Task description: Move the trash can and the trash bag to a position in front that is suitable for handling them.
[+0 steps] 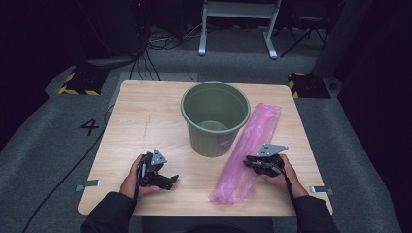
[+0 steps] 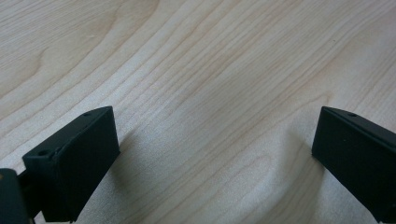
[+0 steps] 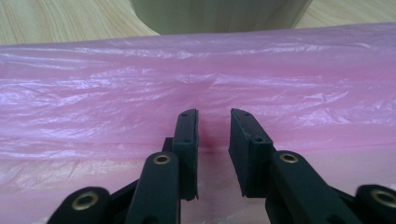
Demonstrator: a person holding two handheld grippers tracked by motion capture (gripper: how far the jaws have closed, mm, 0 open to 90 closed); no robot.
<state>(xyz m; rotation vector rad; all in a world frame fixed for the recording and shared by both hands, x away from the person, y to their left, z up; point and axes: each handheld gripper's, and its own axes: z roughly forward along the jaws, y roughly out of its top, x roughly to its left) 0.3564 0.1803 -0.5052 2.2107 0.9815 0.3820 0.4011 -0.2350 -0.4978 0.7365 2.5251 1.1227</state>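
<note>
Fingers (image 3: 187, 140) on pink bag (image 3: 280, 93), narrowly apart.

I see the pink plastic bag (image 1: 248, 150) lying flat as a long, crinkled, translucent strip, right of centre in the high view, running from upper right down to lower left. Its upper part lies just beside the green bucket (image 1: 215, 118), which stands upright and open at the frame's centre, ribbed outside.
</note>
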